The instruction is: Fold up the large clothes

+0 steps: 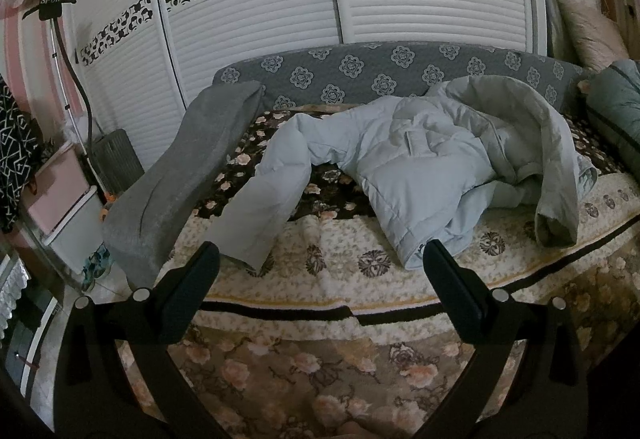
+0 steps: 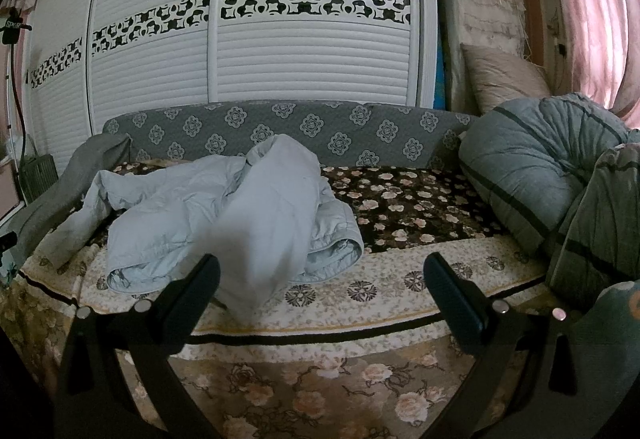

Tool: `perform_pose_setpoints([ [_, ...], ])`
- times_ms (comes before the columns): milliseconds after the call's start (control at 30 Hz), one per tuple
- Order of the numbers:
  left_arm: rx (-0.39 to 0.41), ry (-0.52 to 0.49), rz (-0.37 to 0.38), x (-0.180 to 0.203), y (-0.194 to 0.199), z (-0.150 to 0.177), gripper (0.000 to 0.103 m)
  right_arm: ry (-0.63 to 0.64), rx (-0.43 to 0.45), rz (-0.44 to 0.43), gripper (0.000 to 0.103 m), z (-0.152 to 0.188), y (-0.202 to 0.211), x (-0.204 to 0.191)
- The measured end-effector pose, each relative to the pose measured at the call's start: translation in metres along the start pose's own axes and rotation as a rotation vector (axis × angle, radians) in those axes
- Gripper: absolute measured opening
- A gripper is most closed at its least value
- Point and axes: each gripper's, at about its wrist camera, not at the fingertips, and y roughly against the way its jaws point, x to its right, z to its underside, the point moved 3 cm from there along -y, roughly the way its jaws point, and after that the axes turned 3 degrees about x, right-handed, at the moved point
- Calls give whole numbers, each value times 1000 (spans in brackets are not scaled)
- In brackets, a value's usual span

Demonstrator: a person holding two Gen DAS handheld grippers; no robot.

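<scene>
jacket (image 1: 420, 167) lies rumpled on the bed (image 1: 340, 263), pale blue; left hand-held gripper (image 1: 320, 271) and right hand-held gripper (image 2: 320, 279) both gape, holding nothing.

Bedspread (image 1: 344, 263): floral, cream and dark brown
Backrest (image 1: 384, 73): grey, medallion print
Wardrobe doors (image 2: 312, 51): white, slatted
Rolled quilt (image 2: 532, 163): grey, right end
Pillow (image 2: 500, 79): beige, behind quilt

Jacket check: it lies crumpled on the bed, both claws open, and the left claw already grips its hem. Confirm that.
Not quite. The left wrist view shows the left claw open and gripping nothing; the hem only lies beyond its fingers. The rest holds: the pale blue jacket lies crumpled on the bed, and the right claw is open too.
</scene>
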Motion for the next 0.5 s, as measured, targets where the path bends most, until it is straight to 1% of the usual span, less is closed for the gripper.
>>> perform_pose_setpoints([
  [500,0,0,1,0,0,0,100,3,-1,1,101,0,1,1],
])
